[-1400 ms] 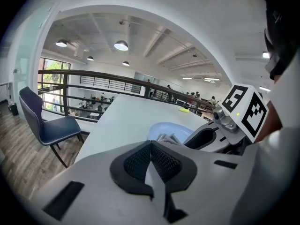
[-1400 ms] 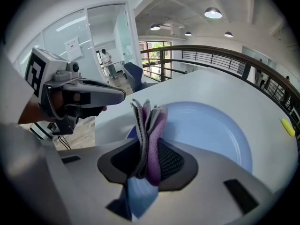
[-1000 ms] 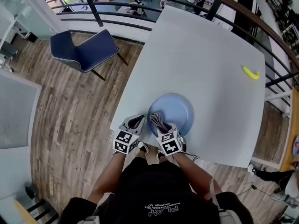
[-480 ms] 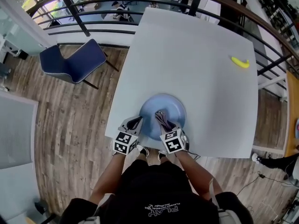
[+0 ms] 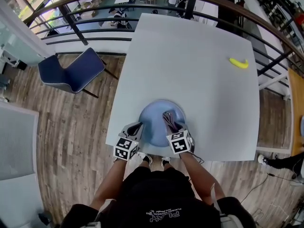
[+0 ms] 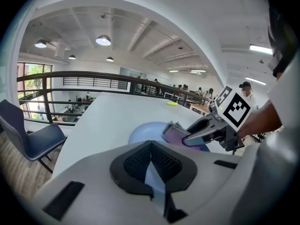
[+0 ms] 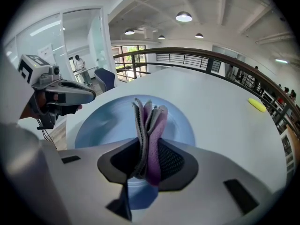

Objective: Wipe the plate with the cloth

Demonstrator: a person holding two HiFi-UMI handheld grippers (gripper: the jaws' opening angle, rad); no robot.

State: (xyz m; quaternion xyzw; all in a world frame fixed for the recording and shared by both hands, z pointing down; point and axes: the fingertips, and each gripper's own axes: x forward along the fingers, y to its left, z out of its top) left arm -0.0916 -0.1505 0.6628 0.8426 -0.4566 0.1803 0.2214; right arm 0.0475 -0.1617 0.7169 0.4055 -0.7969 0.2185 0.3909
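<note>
The head view looks steeply down from above the person, far enough to take in the whole desk (image 5: 199, 56), the chair (image 5: 71, 70) and the railing (image 5: 76, 29), with the left claw (image 5: 134, 128) and right claw (image 5: 172, 122) at its bottom middle. The left gripper view sits low at the desk's near edge and faces across it, the plate (image 6: 143, 130) just ahead and the right claw at its right. The right gripper view faces across too from over the plate, the cloth (image 7: 149, 125) close before the lens, the left claw at its left. All three share the plate and the yellow thing (image 5: 239, 63) near the desk's far right corner
</note>
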